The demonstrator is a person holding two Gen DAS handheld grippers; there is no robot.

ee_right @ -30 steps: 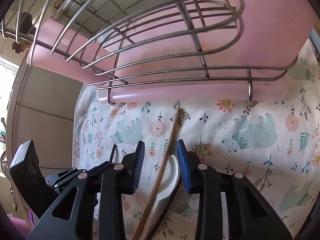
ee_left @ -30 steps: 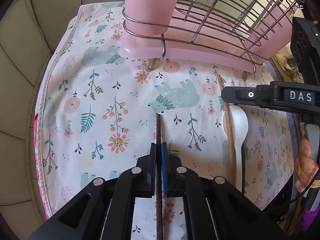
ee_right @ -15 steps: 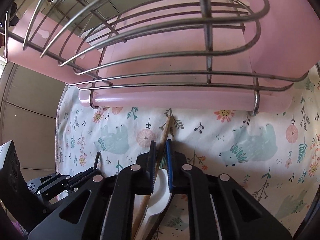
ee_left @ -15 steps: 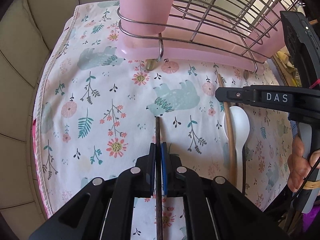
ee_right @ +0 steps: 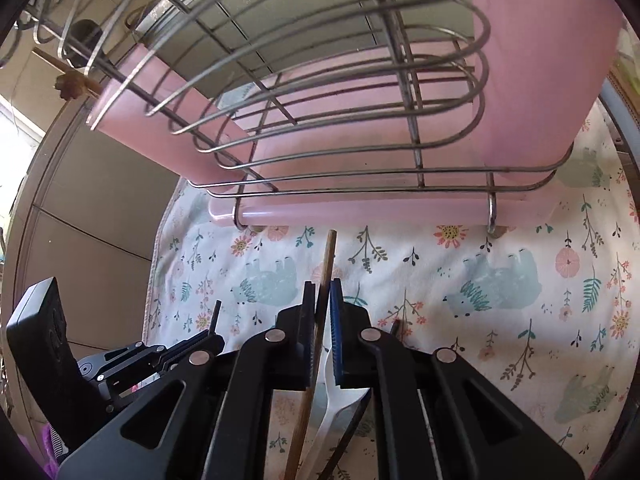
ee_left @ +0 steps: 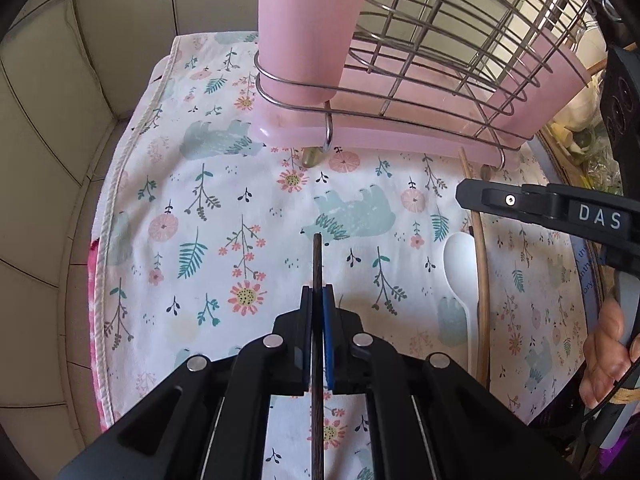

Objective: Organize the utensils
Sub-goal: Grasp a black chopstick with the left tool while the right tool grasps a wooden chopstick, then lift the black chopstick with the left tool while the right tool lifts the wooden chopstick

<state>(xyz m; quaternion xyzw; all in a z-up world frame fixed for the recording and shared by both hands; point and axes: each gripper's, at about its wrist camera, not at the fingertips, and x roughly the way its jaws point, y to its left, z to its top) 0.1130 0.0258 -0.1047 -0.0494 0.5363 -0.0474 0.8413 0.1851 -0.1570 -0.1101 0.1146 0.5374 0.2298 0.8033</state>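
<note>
At the far left, a cream tiled wall (ee_left: pixel 48 168) is curving around a floral cloth (ee_left: pixel 192 208) printed with bears and flowers. Near the middle, the left gripper (ee_left: pixel 317 296) is clamping its two pads together on a dark chopstick (ee_left: pixel 317 264), whose tip is sticking out beyond the fingers toward the far side while the rest is running back between them. Beyond it, a wire utensil rack (ee_left: pixel 440 52) with pink holders and a pink drip tray is standing on the cloth. To the right, a white plastic spoon (ee_left: pixel 458 264) is lying on the cloth just beside a light wooden chopstick (ee_left: pixel 482 280). The right gripper (ee_right: pixel 323 296) is pinching that wooden chopstick (ee_right: pixel 326 264) between its pads, its tip pointing toward the rack's tray (ee_right: pixel 360 212), with the white spoon (ee_right: pixel 330 396) lying below the fingers. On the right gripper's side, the white letters "DAS" are showing. At the far right, a hand (ee_left: pixel 608 356) is gripping the handle.
</note>
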